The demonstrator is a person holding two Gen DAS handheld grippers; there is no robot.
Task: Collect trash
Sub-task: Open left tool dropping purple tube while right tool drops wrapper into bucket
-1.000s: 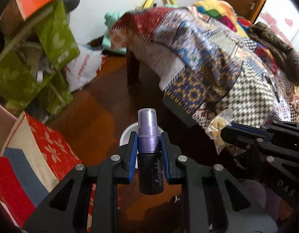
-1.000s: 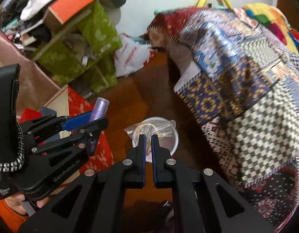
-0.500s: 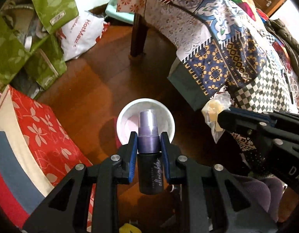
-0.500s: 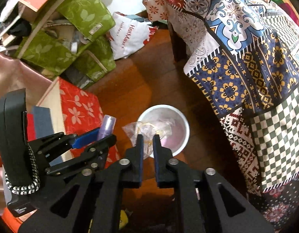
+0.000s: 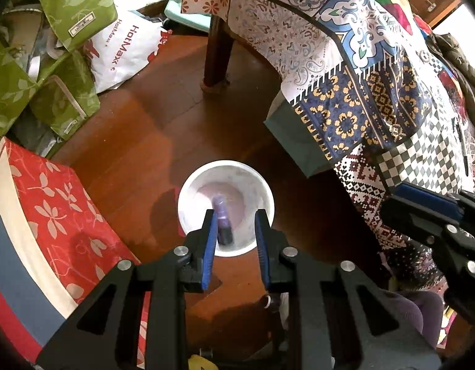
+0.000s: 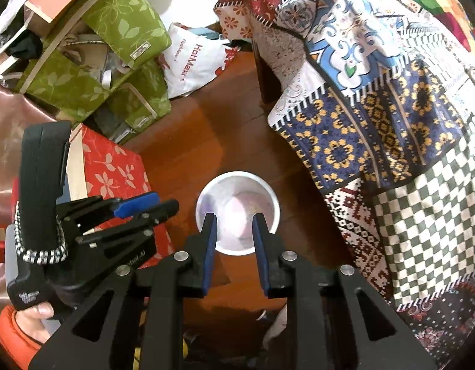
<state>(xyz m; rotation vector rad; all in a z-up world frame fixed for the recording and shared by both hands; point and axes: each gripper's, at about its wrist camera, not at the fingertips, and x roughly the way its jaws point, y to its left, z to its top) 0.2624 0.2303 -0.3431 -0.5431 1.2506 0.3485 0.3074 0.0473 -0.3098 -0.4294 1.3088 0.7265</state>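
Observation:
A white round bin (image 5: 188,194) stands on the wooden floor; it also shows in the right wrist view (image 6: 268,197). My left gripper (image 5: 233,220) is open above the bin. A purple-capped spray bottle (image 5: 222,222) is inside the bin, between and below the left fingers, blurred. My right gripper (image 6: 234,225) is open and empty above the bin. In the right wrist view the bin's inside is a pale blur and I cannot make out the clear plastic bag. The left gripper also shows at the left of the right wrist view (image 6: 157,205).
A bed with a patchwork quilt (image 5: 376,98) overhangs on the right, its wooden leg (image 5: 217,55) behind the bin. Red floral boxes (image 5: 52,203), green bags (image 5: 61,9) and a white HotMax bag (image 5: 126,52) crowd the left.
Both grippers tilted down over the bin and opened. The spray bottle left the left gripper and dropped into the bin. The plastic bag left the right gripper.

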